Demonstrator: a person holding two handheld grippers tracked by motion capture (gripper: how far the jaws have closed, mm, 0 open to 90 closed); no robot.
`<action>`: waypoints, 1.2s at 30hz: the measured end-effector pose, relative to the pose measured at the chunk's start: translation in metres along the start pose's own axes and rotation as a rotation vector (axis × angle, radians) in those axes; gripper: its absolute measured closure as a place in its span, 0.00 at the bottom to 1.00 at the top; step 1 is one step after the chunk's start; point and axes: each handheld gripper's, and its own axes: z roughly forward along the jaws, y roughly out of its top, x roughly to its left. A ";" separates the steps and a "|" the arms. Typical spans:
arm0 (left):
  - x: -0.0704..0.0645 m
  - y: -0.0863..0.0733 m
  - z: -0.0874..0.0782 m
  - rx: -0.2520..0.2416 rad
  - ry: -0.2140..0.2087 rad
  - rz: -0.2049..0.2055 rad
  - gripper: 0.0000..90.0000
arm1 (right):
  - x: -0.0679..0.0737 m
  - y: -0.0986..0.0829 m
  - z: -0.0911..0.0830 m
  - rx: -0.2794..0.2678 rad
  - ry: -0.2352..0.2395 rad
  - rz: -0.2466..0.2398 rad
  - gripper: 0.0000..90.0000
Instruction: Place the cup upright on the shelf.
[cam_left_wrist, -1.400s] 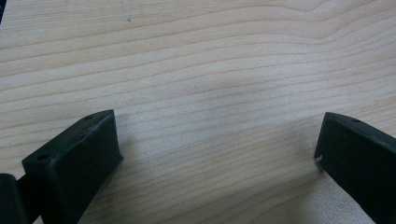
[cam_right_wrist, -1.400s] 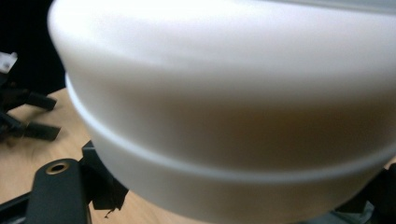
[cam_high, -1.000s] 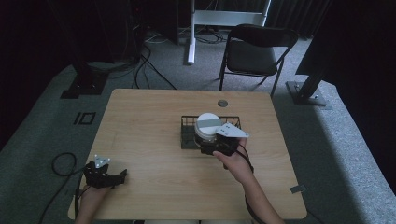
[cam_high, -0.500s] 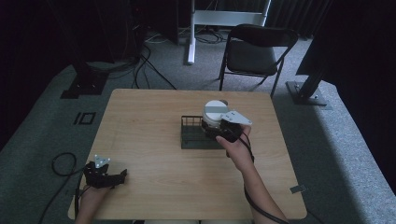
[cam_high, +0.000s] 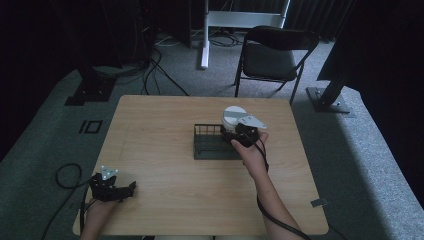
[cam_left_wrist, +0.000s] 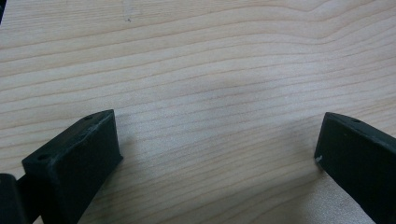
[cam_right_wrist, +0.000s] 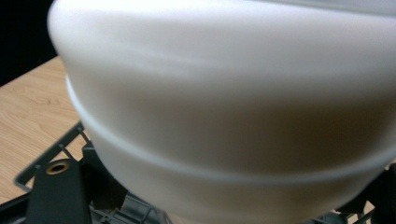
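Now the white bowl (cam_high: 233, 116) had been carried from over the middle of the black wire rack (cam_high: 212, 142) to its far right corner, clamped in the right gripper (cam_high: 239, 132), apparently being lifted out; the left gripper (cam_high: 112, 186) was rested spread apart on the table (cam_high: 160, 120)
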 end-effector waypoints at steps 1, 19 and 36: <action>0.000 0.000 0.000 0.001 0.000 0.001 0.00 | 0.000 -0.001 0.001 0.005 -0.007 0.005 0.20; 0.000 0.000 0.000 0.001 0.000 0.001 0.00 | 0.004 -0.009 0.017 0.118 0.008 -0.013 0.20; 0.000 0.000 0.000 0.000 0.000 0.001 0.00 | 0.008 -0.015 0.026 0.200 0.019 -0.059 0.20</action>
